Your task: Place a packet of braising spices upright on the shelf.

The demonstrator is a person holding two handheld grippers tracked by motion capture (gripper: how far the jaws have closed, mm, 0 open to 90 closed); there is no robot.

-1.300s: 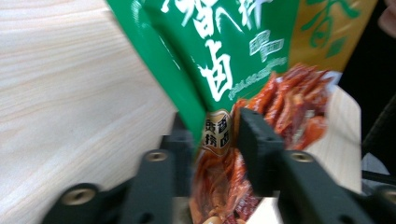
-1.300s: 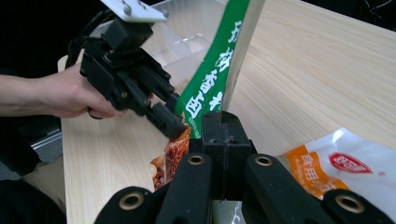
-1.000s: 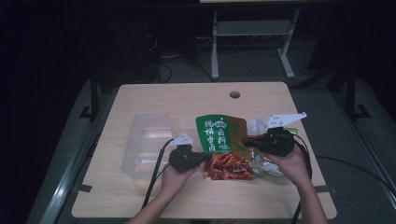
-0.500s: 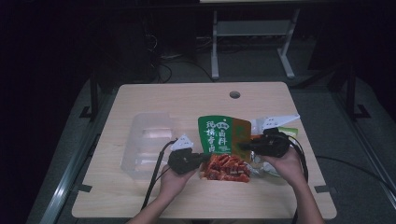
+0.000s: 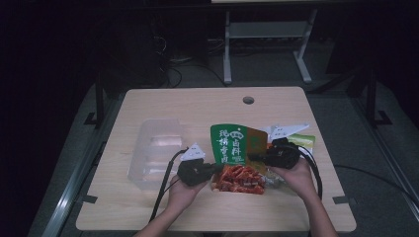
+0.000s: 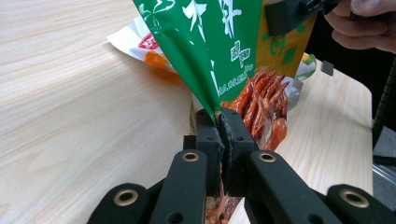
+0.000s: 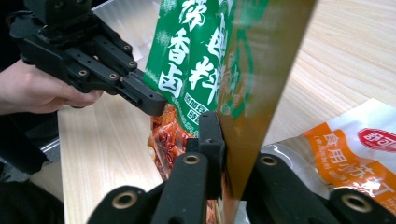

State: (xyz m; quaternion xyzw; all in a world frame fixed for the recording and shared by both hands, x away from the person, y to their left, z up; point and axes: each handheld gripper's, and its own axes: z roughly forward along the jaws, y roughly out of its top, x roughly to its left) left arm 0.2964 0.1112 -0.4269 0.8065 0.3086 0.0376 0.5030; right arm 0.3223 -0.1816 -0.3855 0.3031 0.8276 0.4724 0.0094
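A green snack bag (image 5: 230, 143) with white characters and a clear lower part full of red strips (image 5: 242, 178) is held up over the table between both grippers. My left gripper (image 5: 216, 169) is shut on the bag's left edge. Its pads (image 6: 220, 122) pinch the film; the jaws have just eased open a trace and still grip. My right gripper (image 5: 254, 157) is shut on the bag's right, gold-backed edge (image 7: 224, 135); its jaws have just been closing on it. The bag (image 7: 201, 56) stands between the two, with the left gripper (image 7: 152, 105) opposite.
A clear plastic tray (image 5: 155, 148) lies at the left of the wooden table (image 5: 197, 106). Other packets lie to the right of the bag, among them an orange and white one (image 7: 359, 154). A cable hole (image 5: 248, 100) is near the far edge.
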